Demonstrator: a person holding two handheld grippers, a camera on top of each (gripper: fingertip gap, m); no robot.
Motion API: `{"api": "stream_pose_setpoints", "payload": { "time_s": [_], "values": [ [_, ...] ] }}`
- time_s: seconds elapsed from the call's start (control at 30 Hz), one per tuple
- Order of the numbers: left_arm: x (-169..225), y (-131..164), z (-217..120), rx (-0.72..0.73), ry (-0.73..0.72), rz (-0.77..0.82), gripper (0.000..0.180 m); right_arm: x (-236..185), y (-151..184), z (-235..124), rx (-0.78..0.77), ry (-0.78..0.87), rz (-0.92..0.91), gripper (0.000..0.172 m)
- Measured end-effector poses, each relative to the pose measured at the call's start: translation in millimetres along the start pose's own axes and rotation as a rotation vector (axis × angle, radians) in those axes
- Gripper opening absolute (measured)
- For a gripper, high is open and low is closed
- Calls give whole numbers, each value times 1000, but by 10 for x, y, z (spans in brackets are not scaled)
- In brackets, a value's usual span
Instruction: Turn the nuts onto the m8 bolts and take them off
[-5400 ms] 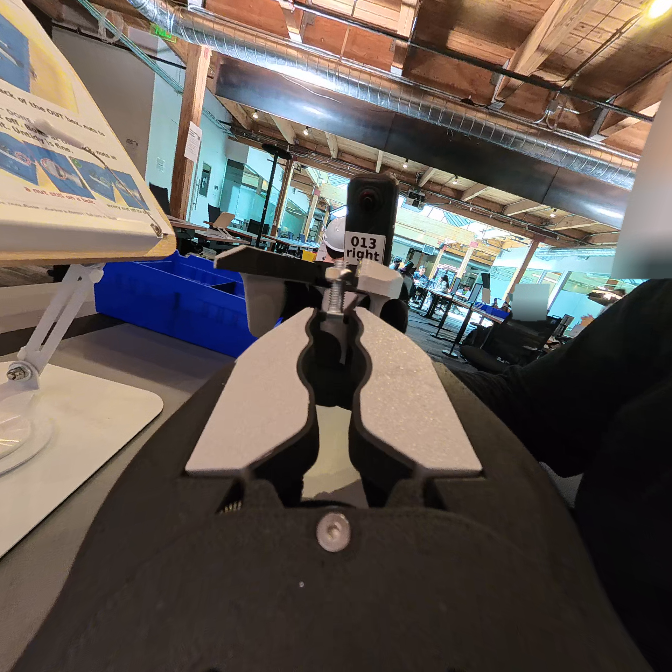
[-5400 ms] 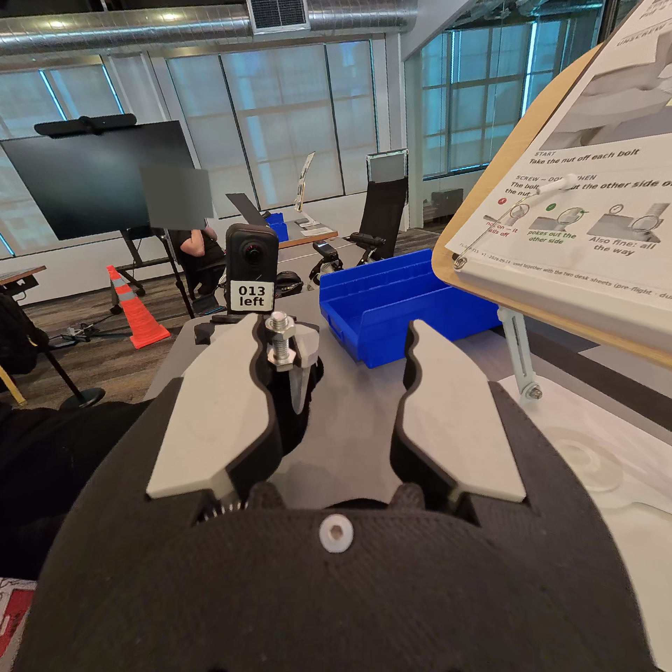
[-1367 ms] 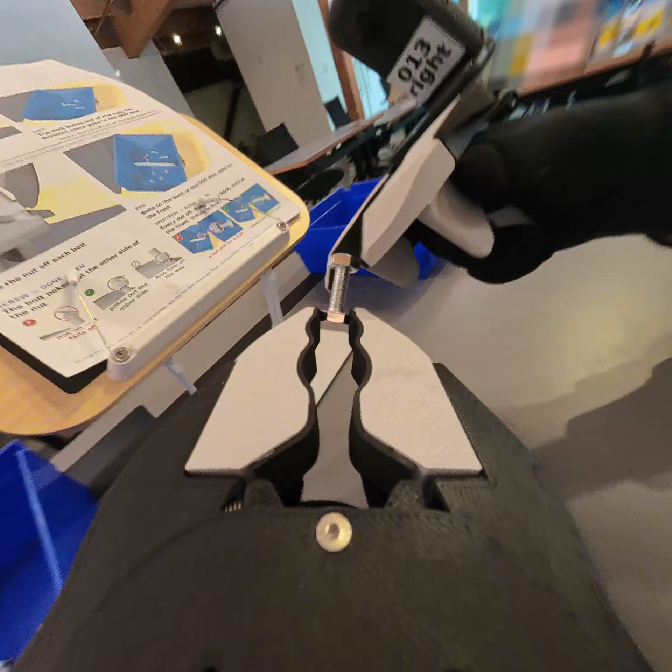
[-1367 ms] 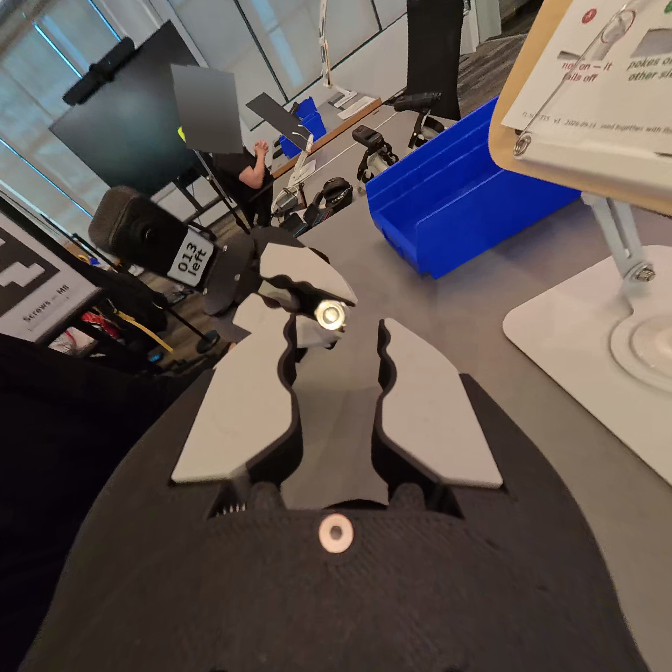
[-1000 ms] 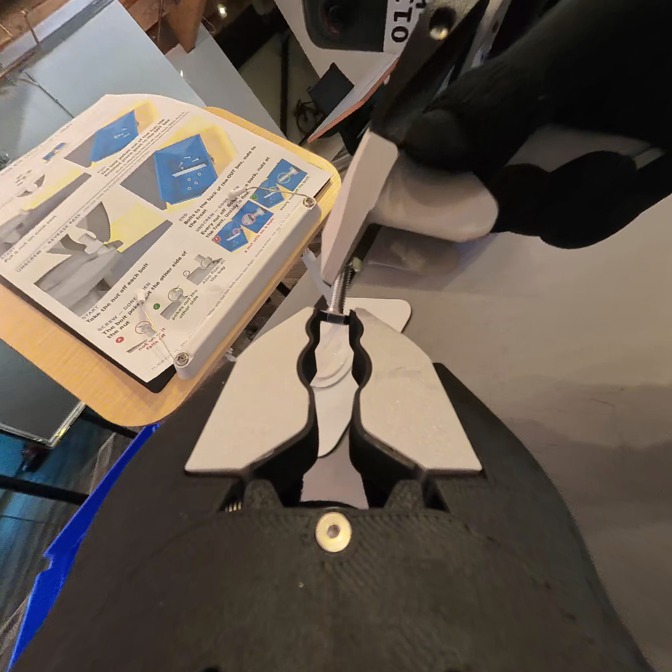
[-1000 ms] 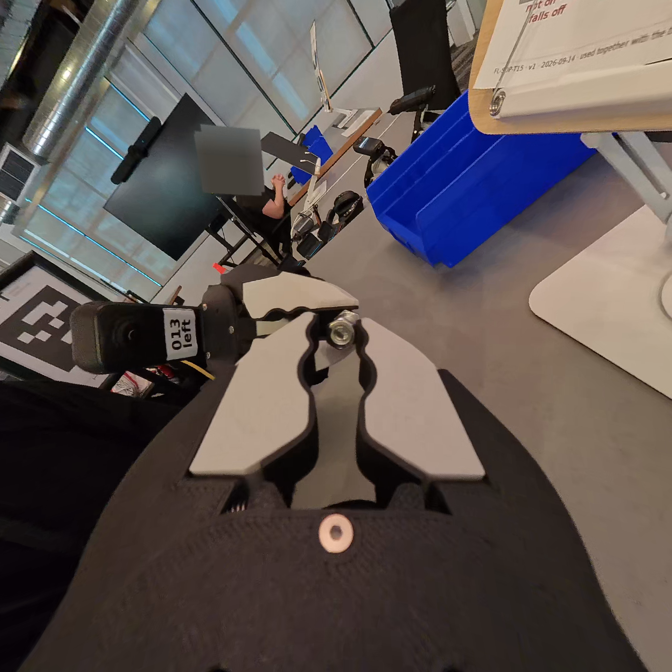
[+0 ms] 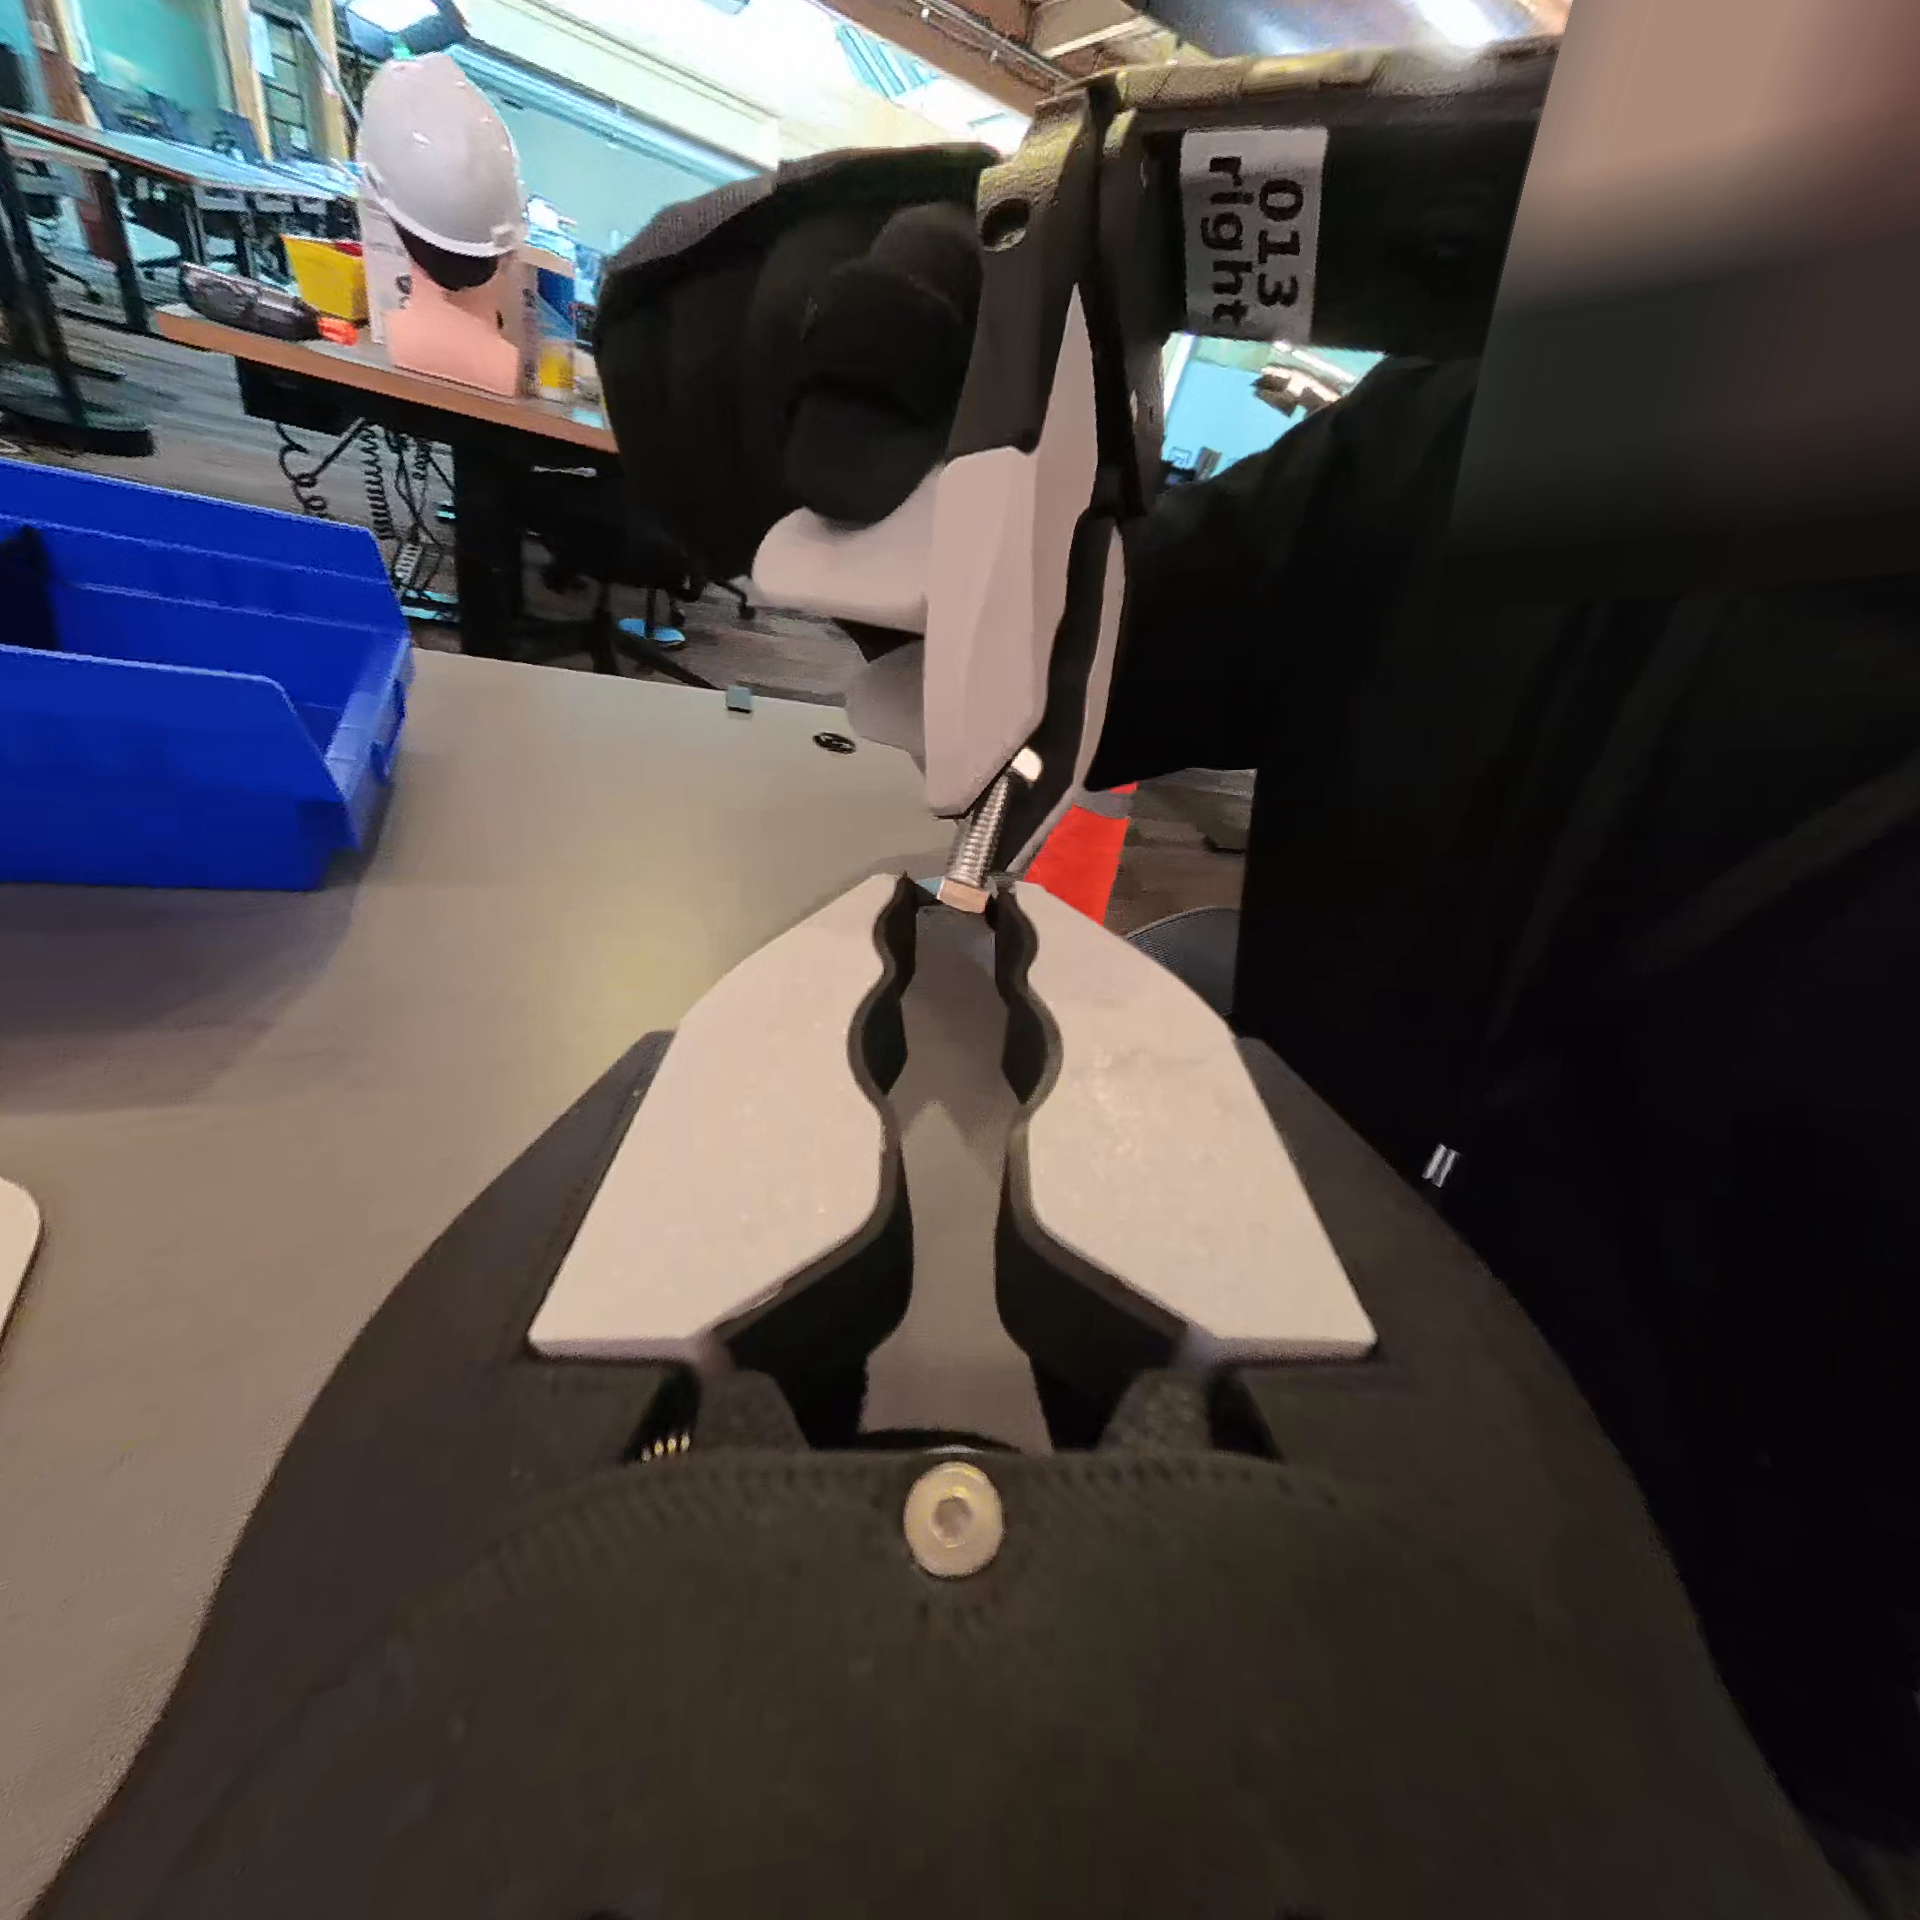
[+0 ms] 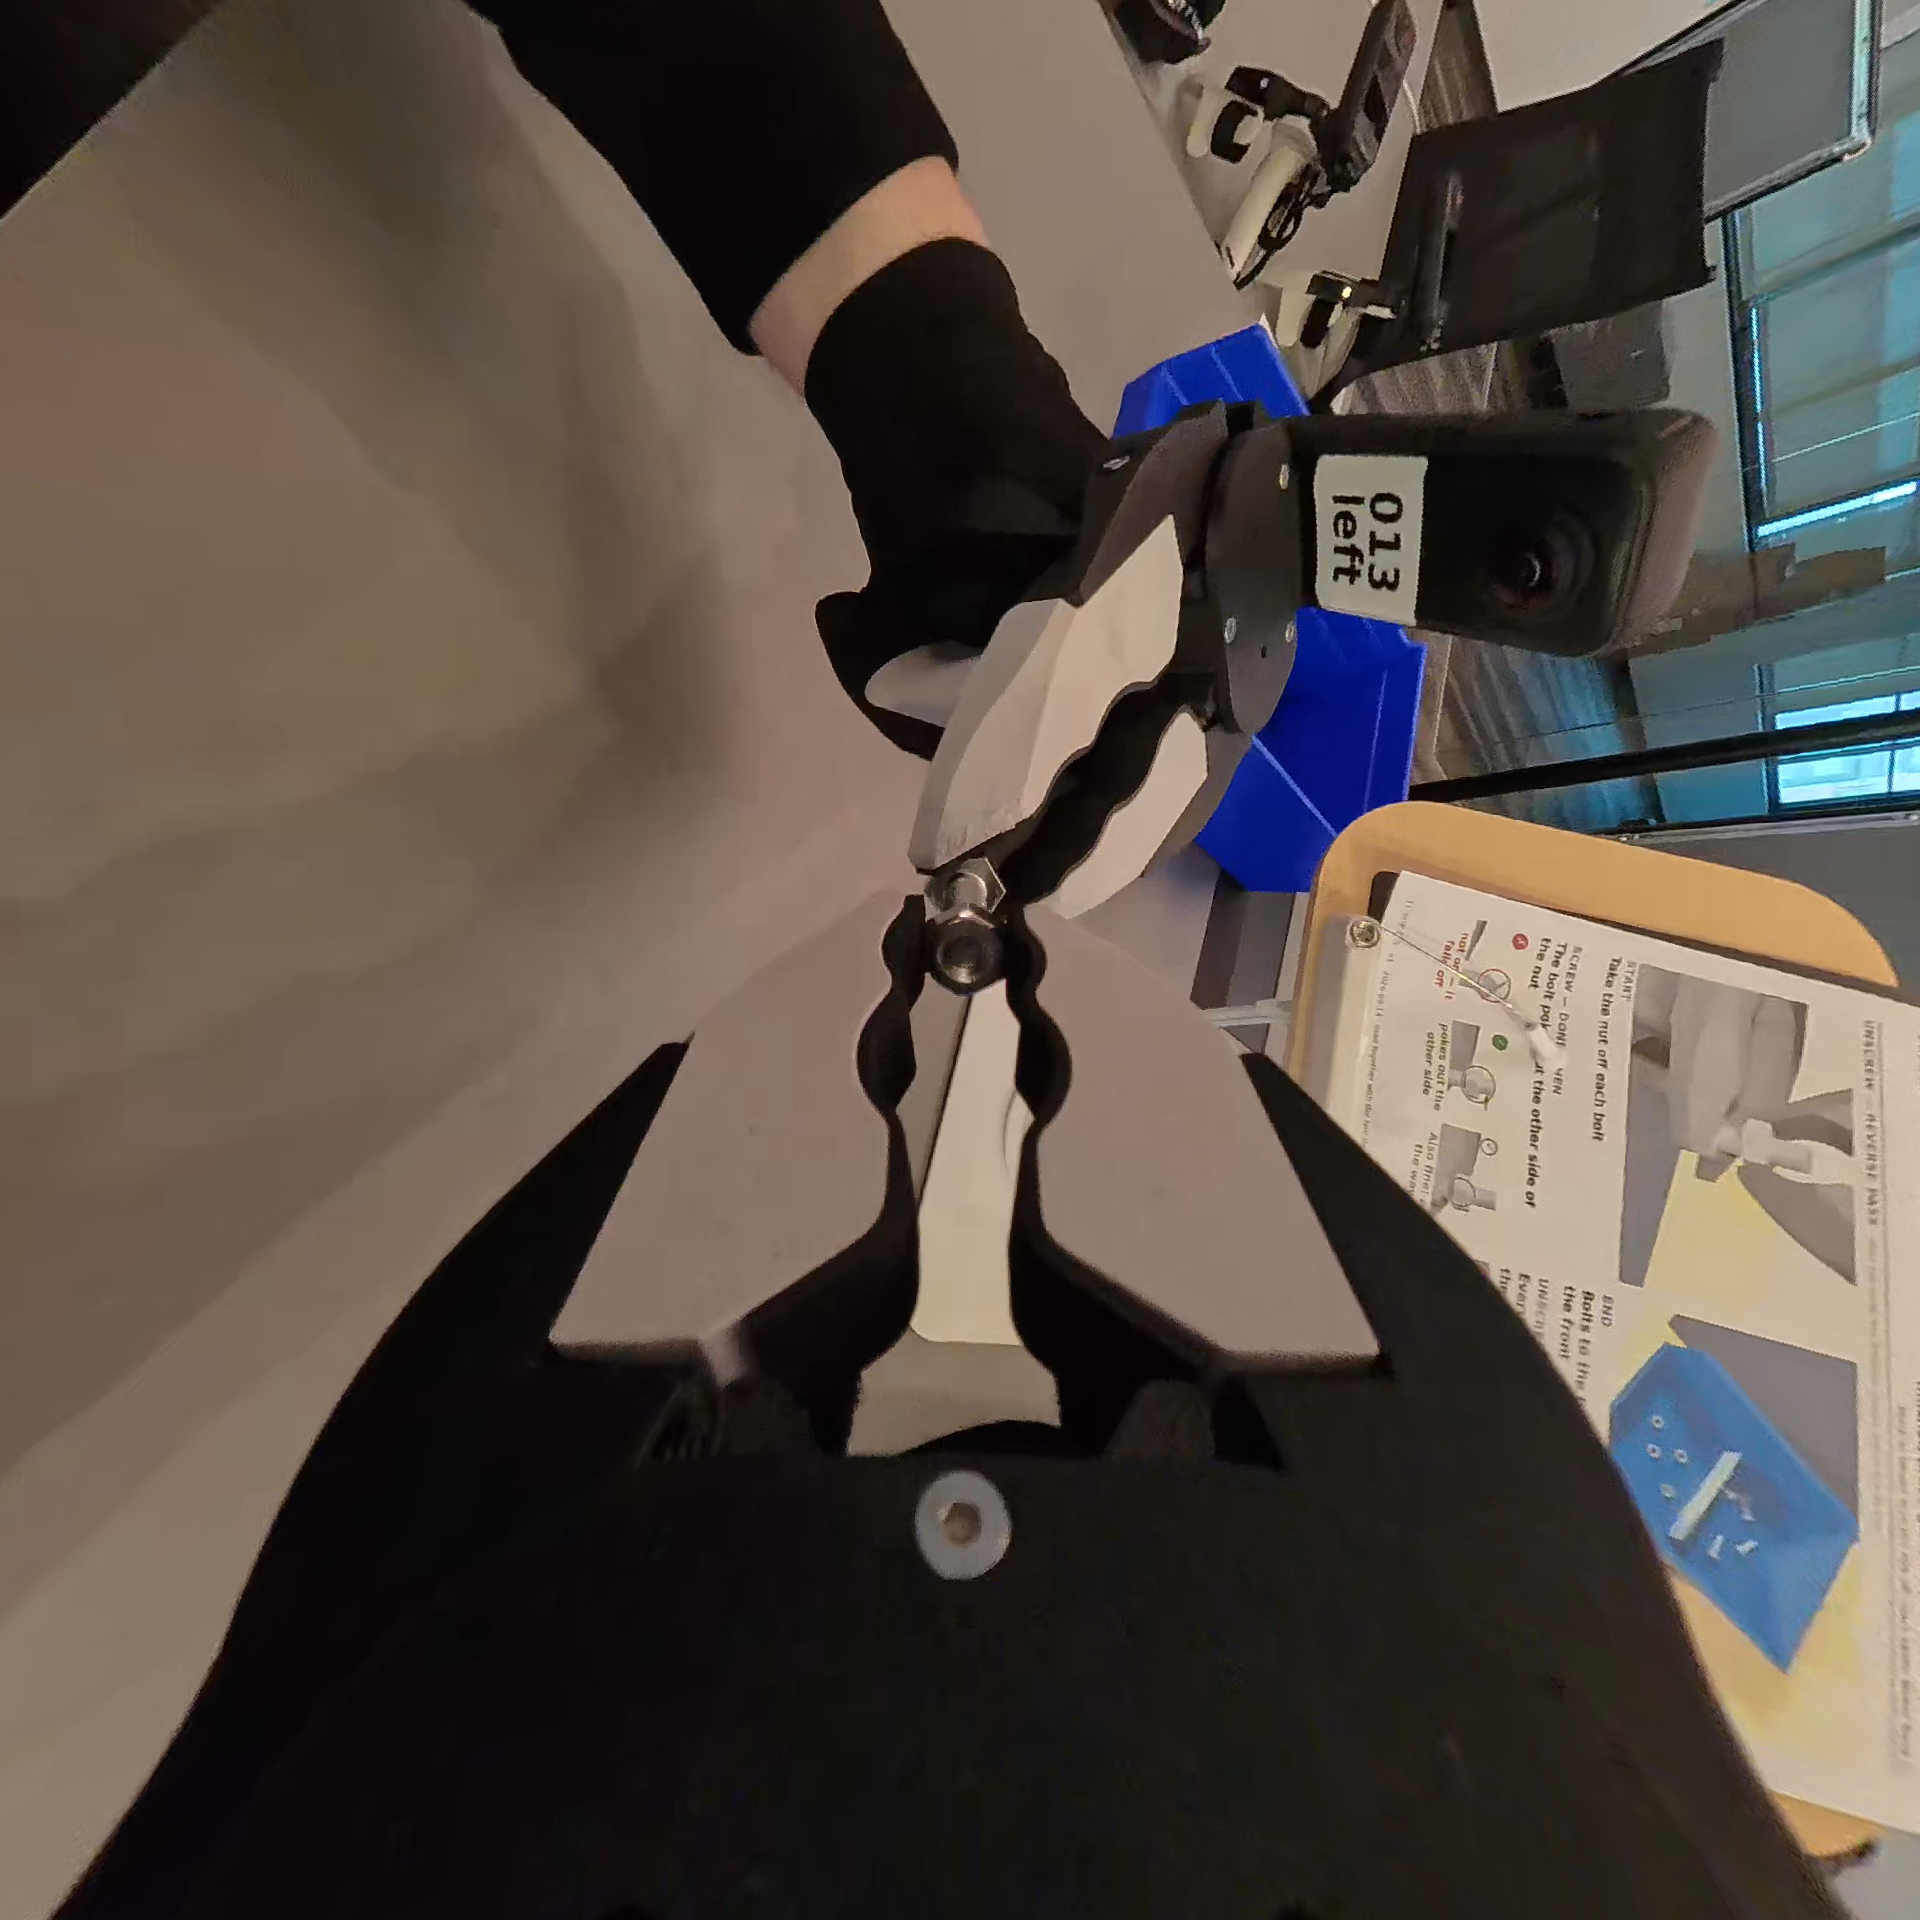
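- Two narrow grips are in play. The left gripper [image 7: 951, 896] is nearly closed, its fingertips [image 7: 894, 914] pinched on the flat hexagonal end [image 7: 961, 891] of a silver threaded steel bolt [image 7: 982, 831]. I take that end for the bolt's head.
- The right gripper [image 8: 961, 951] is just as nearly closed. It clamps a silver hexagonal steel nut [image 8: 961, 954] at the bolt's other end, seen end-on with a dark centre.
- The bolt hangs in the air between the two sets of tips, well above the grey tabletop [image 7: 520, 831], and tilts up toward the right gripper.
- Handling, as a judgement: both parts are small, rigid and light for their strength, so squeezing will not harm them. Smooth plated metal on smooth pads is likely to slip, above all under a twist.
- Best hold: across two opposite flats of the head and of the nut, never on the threads, where the pads would roll and the shaft could pivot.
- Only the very tips carry each part, so a small misalignment of the two axes could bind the thread or pop a piece free.
- Further out, black-gloved hands [image 7: 810, 343] hold the grippers. A blue plastic bin [image 7: 187, 769] and an illustrated sheet on a wooden board [image 8: 1621, 1143] stand on the table.
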State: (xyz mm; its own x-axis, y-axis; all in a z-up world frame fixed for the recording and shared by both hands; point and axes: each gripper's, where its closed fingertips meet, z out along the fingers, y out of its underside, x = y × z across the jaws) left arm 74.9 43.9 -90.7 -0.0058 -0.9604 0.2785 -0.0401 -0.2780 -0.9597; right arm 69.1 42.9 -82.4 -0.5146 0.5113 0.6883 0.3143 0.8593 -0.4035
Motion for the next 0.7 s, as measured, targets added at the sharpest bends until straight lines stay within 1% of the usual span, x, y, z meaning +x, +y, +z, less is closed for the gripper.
{"api": "stream_pose_setpoints", "payload": {
  "time_s": [0.13, 0.43, 0.47, 0.5, 0.6, 0.63, 0.7],
  "values": [
    [-5, 32, 32, 4, 20, -11, 14, -44, 21, -4, -28, 9, -44, 15],
    [-54, 80, 66, 11, -9, -4, 15, -48, 89, 21, -15, 18, -2, 15],
    [-57, 84, 80, 9, -11, -2, 15, -47, 94, 31, -17, 19, -2, 20],
    [-56, 86, 93, 9, -11, 1, 15, -41, 96, 42, -18, 21, 4, 30],
    [-91, 76, 97, 14, -35, 13, 15, 7, 135, 55, -31, 40, 40, 51],
    [-118, 75, 87, 12, -59, 22, 15, 27, 147, 38, -26, 46, 68, 54],
    [-186, 65, 50, -1, -136, 58, 15, 53, 163, -15, 12, 44, 188, 56]
  ]
}}
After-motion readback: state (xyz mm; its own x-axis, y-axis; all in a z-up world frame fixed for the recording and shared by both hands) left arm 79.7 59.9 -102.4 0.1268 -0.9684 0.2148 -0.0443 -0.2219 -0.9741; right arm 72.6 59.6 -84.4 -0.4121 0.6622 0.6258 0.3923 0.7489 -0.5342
